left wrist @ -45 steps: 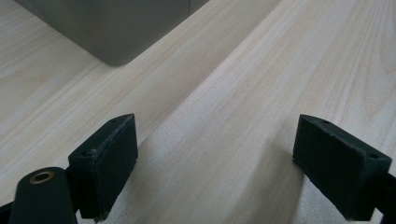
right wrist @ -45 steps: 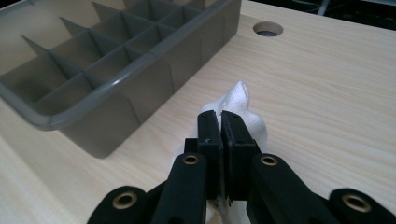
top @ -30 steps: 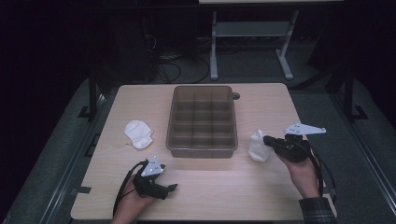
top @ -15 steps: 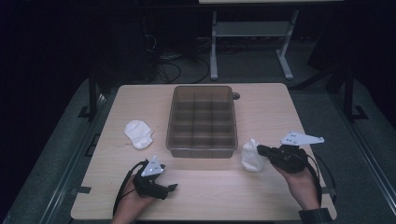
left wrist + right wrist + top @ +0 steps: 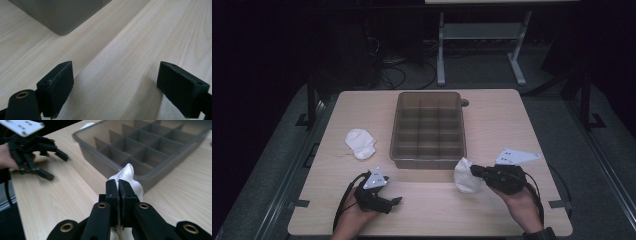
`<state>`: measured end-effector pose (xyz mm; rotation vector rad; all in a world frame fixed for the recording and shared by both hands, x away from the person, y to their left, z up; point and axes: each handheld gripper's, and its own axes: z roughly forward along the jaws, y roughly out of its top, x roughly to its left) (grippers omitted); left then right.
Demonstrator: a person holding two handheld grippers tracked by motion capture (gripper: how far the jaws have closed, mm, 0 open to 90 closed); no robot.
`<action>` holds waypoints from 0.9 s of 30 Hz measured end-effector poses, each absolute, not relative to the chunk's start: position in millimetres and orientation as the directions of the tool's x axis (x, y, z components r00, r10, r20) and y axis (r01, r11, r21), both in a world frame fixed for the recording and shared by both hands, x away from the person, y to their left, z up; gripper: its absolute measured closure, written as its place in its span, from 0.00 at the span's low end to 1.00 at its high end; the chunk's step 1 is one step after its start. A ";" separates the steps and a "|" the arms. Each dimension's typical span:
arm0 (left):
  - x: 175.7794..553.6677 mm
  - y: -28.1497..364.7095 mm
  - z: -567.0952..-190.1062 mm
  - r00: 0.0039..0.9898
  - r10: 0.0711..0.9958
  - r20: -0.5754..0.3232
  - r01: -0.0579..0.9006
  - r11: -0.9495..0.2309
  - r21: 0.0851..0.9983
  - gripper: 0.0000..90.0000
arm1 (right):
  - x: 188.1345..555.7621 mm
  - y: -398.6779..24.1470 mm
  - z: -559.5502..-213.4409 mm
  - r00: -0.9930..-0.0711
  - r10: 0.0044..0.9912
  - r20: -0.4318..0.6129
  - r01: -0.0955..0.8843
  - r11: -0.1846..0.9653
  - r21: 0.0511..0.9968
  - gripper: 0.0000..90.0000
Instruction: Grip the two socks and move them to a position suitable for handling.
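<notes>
A grey tray (image 5: pixel 428 161) divided into several compartments stands mid-table. My right gripper (image 5: pixel 473 171) is shut on a white bundled cloth (image 5: pixel 465 176), holding it just in front of the tray's near right corner. In the right gripper view the jaws (image 5: pixel 118 187) pinch the cloth (image 5: pixel 128 173) close to the tray wall (image 5: pixel 105 162). A second white cloth (image 5: pixel 360 142) lies left of the tray. My left gripper (image 5: pixel 394 205) rests open near the front left edge, its pads (image 5: pixel 60 85) wide apart over bare wood.
The wooden table (image 5: pixel 512 115) has bare room on both sides of the tray. A tray corner (image 5: pixel 62 15) sits ahead of the left gripper. Dark floor, cables and a metal stand (image 5: pixel 477 35) lie beyond the far edge.
My right gripper carried the white cloth leftward and nearer, from the tray's right side to its near right corner. The left gripper stayed put.
</notes>
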<state>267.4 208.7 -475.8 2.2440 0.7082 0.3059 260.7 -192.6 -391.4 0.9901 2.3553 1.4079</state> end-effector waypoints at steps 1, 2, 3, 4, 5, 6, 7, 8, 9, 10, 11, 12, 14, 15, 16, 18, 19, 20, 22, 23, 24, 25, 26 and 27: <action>267.3 208.7 -475.9 0.818 0.575 0.002 0.395 -0.566 0.724 0.15 | 259.3 -188.5 -391.1 -0.756 0.638 0.146 0.430 0.316 0.846 0.97; 267.3 208.7 -475.8 0.818 0.575 0.002 0.395 -0.566 0.724 0.15 | 258.5 -186.1 -390.9 -0.761 0.632 0.147 0.428 0.319 0.846 0.97; 267.3 208.7 -475.9 0.818 0.575 0.002 0.396 -0.565 0.724 0.15 | 257.2 -181.7 -390.6 -0.770 0.621 0.145 0.423 0.327 0.845 0.97; 267.3 208.7 -475.8 0.818 0.575 0.002 0.395 -0.566 0.723 0.15 | 256.4 -178.3 -390.7 -0.777 0.613 0.146 0.420 0.331 0.845 0.97; 267.4 208.8 -475.8 0.819 0.574 0.003 0.395 -0.567 0.723 0.15 | 256.1 -176.1 -390.5 -0.782 0.606 0.147 0.418 0.334 0.845 0.97; 267.4 208.8 -475.8 0.819 0.574 0.002 0.395 -0.566 0.724 0.15 | 255.5 -172.1 -390.5 -0.788 0.597 0.152 0.417 0.335 0.845 0.97; 267.4 208.8 -475.8 0.819 0.574 0.002 0.395 -0.566 0.723 0.15 | 255.3 -169.2 -390.7 -0.792 0.590 0.155 0.415 0.336 0.845 0.97; 267.4 208.8 -475.8 0.819 0.574 0.002 0.395 -0.566 0.723 0.15 | 255.1 -166.9 -390.9 -0.796 0.584 0.158 0.414 0.337 0.846 0.97; 267.4 208.8 -475.8 0.819 0.574 0.002 0.395 -0.566 0.724 0.15 | 255.0 -163.3 -391.3 -0.801 0.576 0.161 0.413 0.338 0.846 0.97; 267.4 208.8 -475.8 0.819 0.574 0.002 0.395 -0.566 0.724 0.15 | 254.8 -160.5 -391.6 -0.805 0.570 0.163 0.412 0.340 0.846 0.97; 267.4 208.8 -475.8 0.819 0.574 0.002 0.395 -0.566 0.723 0.15 | 254.6 -157.9 -391.9 -0.810 0.563 0.165 0.410 0.342 0.846 0.97; 267.4 208.8 -475.9 0.819 0.574 0.002 0.395 -0.566 0.724 0.15 | 254.3 -155.1 -392.2 -0.814 0.556 0.169 0.408 0.340 0.847 0.97; 267.4 208.8 -475.8 0.819 0.574 0.002 0.395 -0.566 0.723 0.15 | 253.5 -150.0 -392.3 -0.819 0.546 0.174 0.407 0.340 0.848 0.97; 267.4 208.8 -475.8 0.819 0.574 0.002 0.395 -0.566 0.723 0.15 | 252.7 -146.2 -392.6 -0.824 0.540 0.174 0.404 0.345 0.847 0.97; 267.4 208.8 -475.8 0.819 0.574 0.002 0.395 -0.566 0.723 0.15 | 251.8 -141.3 -393.1 -0.830 0.528 0.177 0.403 0.350 0.846 0.97; 267.4 208.8 -475.8 0.819 0.574 0.002 0.395 -0.566 0.724 0.15 | 251.5 -138.4 -393.5 -0.835 0.520 0.179 0.400 0.352 0.846 0.97; 267.4 208.8 -475.8 0.819 0.574 0.002 0.395 -0.567 0.723 0.15 | 251.1 -135.4 -393.9 -0.839 0.514 0.180 0.398 0.354 0.846 0.97; 267.4 208.8 -475.8 0.819 0.574 0.002 0.396 -0.567 0.723 0.15 | 250.5 -132.4 -394.3 -0.842 0.510 0.179 0.396 0.357 0.846 0.97; 267.4 208.8 -475.8 0.819 0.574 0.002 0.395 -0.566 0.723 0.15 | 250.3 -126.4 -395.7 -0.848 0.500 0.175 0.390 0.367 0.844 0.97; 267.5 208.8 -475.8 0.819 0.574 0.002 0.395 -0.566 0.723 0.15 | 250.3 -123.8 -396.9 -0.848 0.501 0.175 0.392 0.370 0.842 0.97; 267.5 208.8 -475.8 0.819 0.574 0.002 0.395 -0.567 0.723 0.15 | 250.8 -121.6 -398.5 -0.850 0.499 0.171 0.390 0.376 0.841 0.97; 267.5 208.8 -475.7 0.819 0.574 0.003 0.395 -0.567 0.723 0.15 | 252.0 -117.9 -402.5 -0.850 0.500 0.169 0.393 0.385 0.835 0.97; 267.5 208.8 -475.8 0.819 0.574 0.003 0.395 -0.567 0.723 0.15 | 252.0 -117.9 -402.5 -0.850 0.500 0.169 0.393 0.385 0.835 0.97; 267.5 208.8 -475.7 0.819 0.574 0.003 0.395 -0.567 0.723 0.15 | 252.9 -116.7 -405.0 -0.850 0.498 0.171 0.394 0.388 0.833 0.97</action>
